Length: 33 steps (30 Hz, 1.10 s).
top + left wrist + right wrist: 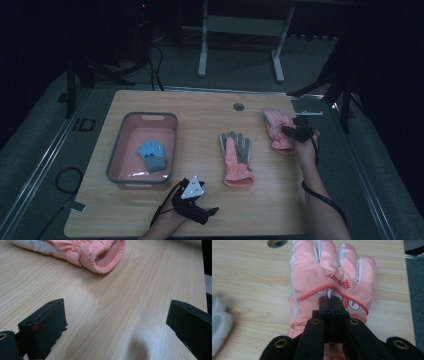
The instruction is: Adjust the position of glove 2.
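Glove (329, 285) near table (200, 105) right edge, pinched by right tool (331, 300).

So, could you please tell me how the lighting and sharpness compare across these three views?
High view: dim and bluish, dark surroundings, faint glare in the tub. Left gripper view: bright, a soft shadow on the table. Right gripper view: well lit, pink glove sharp, a grey-white thing blurred at the left edge.

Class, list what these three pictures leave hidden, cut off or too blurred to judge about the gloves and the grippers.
- Right gripper: whether its closed jaws pinch fabric of the pink padded glove; the jaws cover the contact.
- Pink and grey glove, left gripper view: fingers cut off by the top edge.
- Blue knitted glove in the grey-rimmed pink tub, high view: too small for detail.
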Motion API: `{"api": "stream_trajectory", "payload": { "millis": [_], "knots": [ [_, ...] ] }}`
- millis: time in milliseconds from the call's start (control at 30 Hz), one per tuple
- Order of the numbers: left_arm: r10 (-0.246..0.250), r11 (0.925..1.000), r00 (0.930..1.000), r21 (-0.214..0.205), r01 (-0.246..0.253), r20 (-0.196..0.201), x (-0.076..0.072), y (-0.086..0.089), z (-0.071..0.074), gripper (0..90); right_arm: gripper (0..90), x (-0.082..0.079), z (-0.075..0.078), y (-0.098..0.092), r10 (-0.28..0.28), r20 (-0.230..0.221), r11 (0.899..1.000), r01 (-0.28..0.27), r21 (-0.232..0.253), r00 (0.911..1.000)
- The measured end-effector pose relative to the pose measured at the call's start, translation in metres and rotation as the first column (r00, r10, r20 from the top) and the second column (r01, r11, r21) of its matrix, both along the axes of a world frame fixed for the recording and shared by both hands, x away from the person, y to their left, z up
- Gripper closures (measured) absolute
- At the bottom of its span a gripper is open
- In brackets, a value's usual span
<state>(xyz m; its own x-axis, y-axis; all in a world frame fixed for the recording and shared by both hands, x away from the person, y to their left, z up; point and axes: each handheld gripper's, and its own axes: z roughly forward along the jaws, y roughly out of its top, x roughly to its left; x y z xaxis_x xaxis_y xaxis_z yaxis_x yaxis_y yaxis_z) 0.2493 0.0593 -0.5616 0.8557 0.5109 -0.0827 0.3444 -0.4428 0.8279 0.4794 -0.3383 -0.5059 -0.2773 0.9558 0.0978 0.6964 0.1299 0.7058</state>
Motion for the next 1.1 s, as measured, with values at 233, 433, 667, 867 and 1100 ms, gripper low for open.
{"api": "stream_trajectory", "payload": {
  "millis": [233, 433, 667, 867, 1100],
  "knots": [
    [-0.002, 1.0, 1.0, 0.005, 0.002, 0.009, 0.0, -0.001, 0.0, 2.9, 89.4, -0.033, 0.026, 0.01, -0.054, 0.037, 0.999, 0.054, 0.006, 0.9978],
    [-0.002, 0.9999, 0.9997, 0.013, 0.001, 0.025, -0.001, -0.001, 0.0, 2.9, 89.4, -0.069, 0.044, 0.017, -0.104, 0.075, 0.993, 0.1, 0.058, 0.9917],
    [0.0, 0.9999, 0.9996, 0.014, 0.0, 0.03, -0.002, -0.002, 0.0, 2.9, 89.4, -0.108, 0.045, 0.021, -0.148, 0.063, 0.983, 0.14, 0.123, 0.9869],
    [-0.004, 0.9999, 0.9995, 0.015, 0.004, 0.033, -0.002, -0.002, 0.0, 2.9, 89.4, -0.129, 0.029, 0.026, -0.168, 0.041, 0.979, 0.162, 0.12, 0.9849],
    [0.0, 0.9999, 0.9997, 0.014, 0.0, 0.026, -0.002, -0.002, 0.0, 2.9, 89.1, -0.136, 0.003, 0.036, -0.18, -0.019, 0.978, 0.181, 0.104, 0.9834]
  ]
}}
